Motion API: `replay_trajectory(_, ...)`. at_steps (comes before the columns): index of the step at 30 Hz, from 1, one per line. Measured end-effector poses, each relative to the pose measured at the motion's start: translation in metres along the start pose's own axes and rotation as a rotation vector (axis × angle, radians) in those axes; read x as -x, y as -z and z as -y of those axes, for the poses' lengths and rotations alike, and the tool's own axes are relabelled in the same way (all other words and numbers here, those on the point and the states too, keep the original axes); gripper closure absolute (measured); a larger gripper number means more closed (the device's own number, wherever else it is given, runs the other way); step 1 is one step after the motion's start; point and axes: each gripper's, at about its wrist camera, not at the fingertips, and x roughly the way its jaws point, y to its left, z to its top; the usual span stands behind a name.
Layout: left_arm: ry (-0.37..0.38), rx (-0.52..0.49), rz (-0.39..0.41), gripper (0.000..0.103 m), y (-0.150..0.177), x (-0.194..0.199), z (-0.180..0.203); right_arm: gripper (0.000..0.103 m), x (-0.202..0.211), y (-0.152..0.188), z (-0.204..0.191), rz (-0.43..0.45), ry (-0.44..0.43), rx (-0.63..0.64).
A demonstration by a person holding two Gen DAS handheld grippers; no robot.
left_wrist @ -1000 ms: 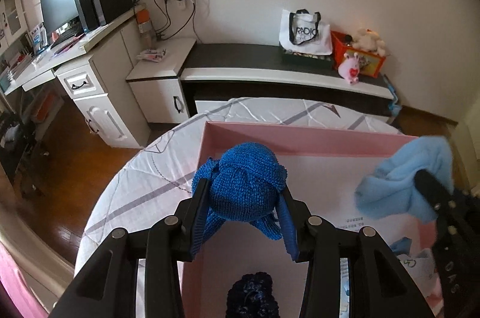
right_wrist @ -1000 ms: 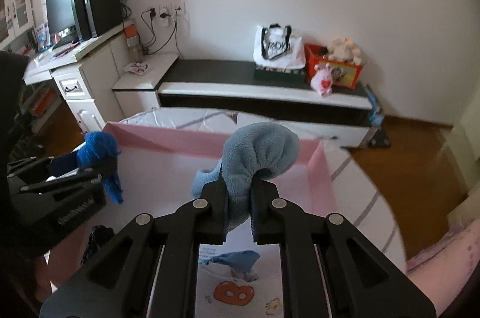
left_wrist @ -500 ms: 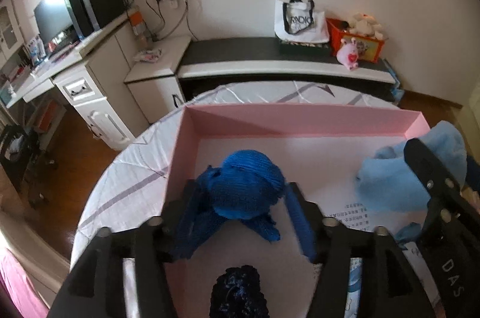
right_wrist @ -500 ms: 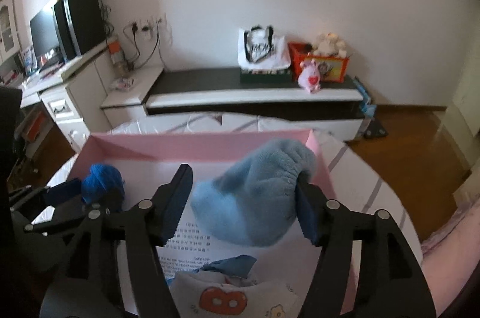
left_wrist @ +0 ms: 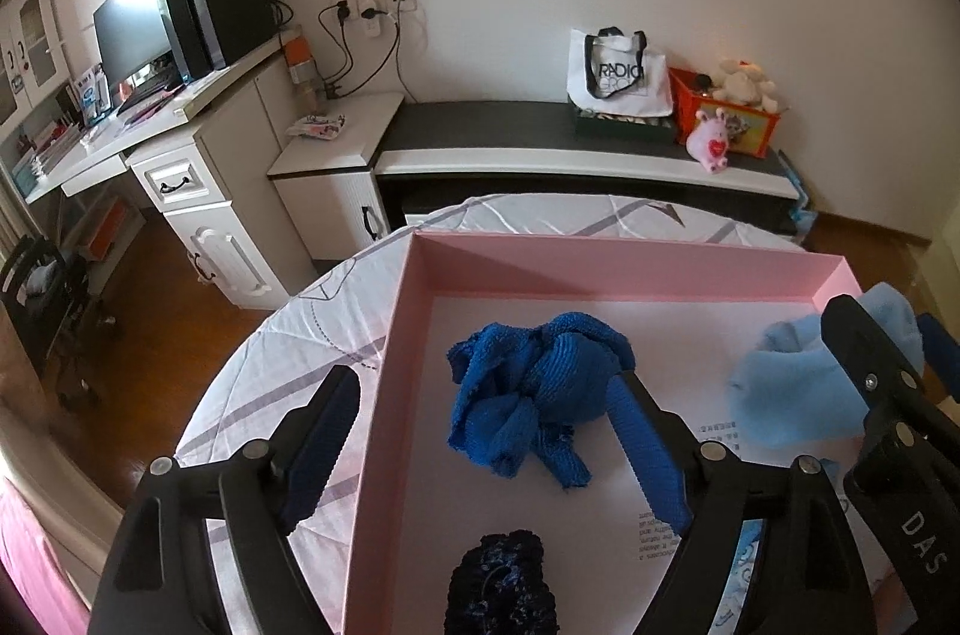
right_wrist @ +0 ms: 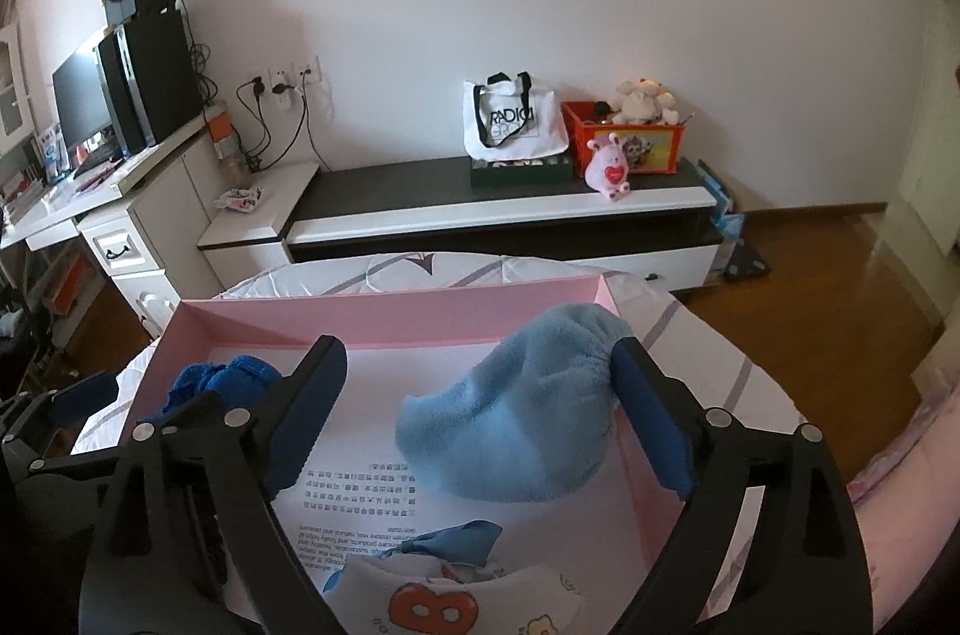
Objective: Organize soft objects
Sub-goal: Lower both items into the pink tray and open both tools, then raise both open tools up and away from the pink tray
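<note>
A pink box (left_wrist: pixel 624 269) sits on a round table. A dark blue knit cloth (left_wrist: pixel 534 395) lies on the box floor at its left, and shows in the right wrist view (right_wrist: pixel 225 377). My left gripper (left_wrist: pixel 486 449) is open; its right pad rests beside the cloth, its left finger is outside the box wall. A light blue fleece cloth (right_wrist: pixel 516 425) lies in the box's far right corner, and shows in the left wrist view (left_wrist: pixel 798 383). My right gripper (right_wrist: pixel 480 419) is open around it, its right pad touching the cloth.
A dark navy knit item (left_wrist: pixel 504 581) lies in the box near me. A white printed cloth with a red letter (right_wrist: pixel 456 593) lies at the front of the box. A low cabinet (right_wrist: pixel 498 209) and a desk (left_wrist: pixel 150 137) stand beyond the table.
Both grippers have opened. The dark blue cloth and the light blue cloth were held a second ago; both now lie in the box.
</note>
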Motion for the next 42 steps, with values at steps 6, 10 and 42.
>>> replay_trajectory(6, 0.002, 0.003, 0.015, 0.021, -0.001, 0.011, -0.004, 0.007, 0.009, -0.001, 0.003, 0.031, -0.009, -0.020)
replay_trajectory(10, 0.001, 0.011, 0.042, 0.021, 0.002, 0.027, -0.010, 0.004, 0.023, -0.002, 0.005, 0.073, -0.016, -0.036)
replay_trajectory(42, 0.111, 0.027, 0.315, 0.001, 0.113, 0.212, -0.038, 0.000, 0.202, 0.013, 0.004, 0.372, -0.081, 0.025)
